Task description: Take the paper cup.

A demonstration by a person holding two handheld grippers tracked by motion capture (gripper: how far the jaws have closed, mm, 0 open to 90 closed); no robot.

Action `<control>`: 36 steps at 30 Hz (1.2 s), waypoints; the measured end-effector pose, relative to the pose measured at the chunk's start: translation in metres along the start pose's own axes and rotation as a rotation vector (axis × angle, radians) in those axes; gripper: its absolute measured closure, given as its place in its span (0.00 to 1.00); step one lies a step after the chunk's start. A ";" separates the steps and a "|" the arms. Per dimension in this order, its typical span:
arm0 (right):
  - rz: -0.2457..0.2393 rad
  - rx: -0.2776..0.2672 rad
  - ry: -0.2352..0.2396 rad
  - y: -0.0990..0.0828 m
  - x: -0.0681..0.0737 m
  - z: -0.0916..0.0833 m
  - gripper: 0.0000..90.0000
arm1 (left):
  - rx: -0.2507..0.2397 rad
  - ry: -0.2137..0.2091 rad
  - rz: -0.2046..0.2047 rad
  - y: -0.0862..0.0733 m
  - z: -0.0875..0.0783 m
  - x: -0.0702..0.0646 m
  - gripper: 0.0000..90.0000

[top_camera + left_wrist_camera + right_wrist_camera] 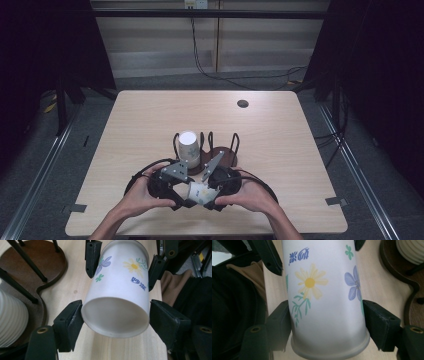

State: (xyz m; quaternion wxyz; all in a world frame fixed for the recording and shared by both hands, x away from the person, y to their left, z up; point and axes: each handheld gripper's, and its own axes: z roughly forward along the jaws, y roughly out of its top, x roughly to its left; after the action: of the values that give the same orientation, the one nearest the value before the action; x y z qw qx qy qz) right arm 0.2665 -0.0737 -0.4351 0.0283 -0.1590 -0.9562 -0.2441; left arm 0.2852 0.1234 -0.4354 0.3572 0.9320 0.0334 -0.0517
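A white paper cup point(198, 192) printed with yellow and purple flowers lies on its side just above the table's front edge, between both grippers. My left gripper point(184, 199) is shut on it from the left and my right gripper point(209, 198) from the right. In the left gripper view one round end of the cup point(116, 315) faces the camera, and my left gripper point(115, 320) presses both sides. The right gripper's fingers point(92, 257) clamp the far part. In the right gripper view the cup point(324, 297) runs away lengthwise, with my right gripper point(328, 327) closed near its lipped end.
A dark wooden cup rack point(222, 157) with black wire loops stands just behind the grippers and holds an upturned white ribbed cup point(189, 145). Its base point(37, 262) and the ribbed cup point(10, 320) are close by. A round cable hole point(243, 104) lies far right.
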 end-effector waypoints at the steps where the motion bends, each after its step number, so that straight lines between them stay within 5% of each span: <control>1: -0.008 -0.005 0.002 0.001 0.001 0.001 0.31 | -0.003 -0.002 0.000 0.000 0.000 0.000 0.32; 21: -0.032 -0.032 0.026 0.002 0.003 0.003 0.31 | 0.004 -0.053 -0.012 0.000 0.005 -0.001 0.36; 36: -0.022 -0.095 0.027 -0.002 0.000 -0.002 0.26 | -0.042 -0.030 -0.020 -0.001 -0.001 -0.003 0.40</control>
State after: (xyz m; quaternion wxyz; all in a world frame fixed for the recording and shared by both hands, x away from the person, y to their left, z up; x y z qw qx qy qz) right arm 0.2658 -0.0759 -0.4340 0.0307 -0.1462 -0.9448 -0.2915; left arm 0.2821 0.1249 -0.4347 0.3765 0.9231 0.0383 -0.0687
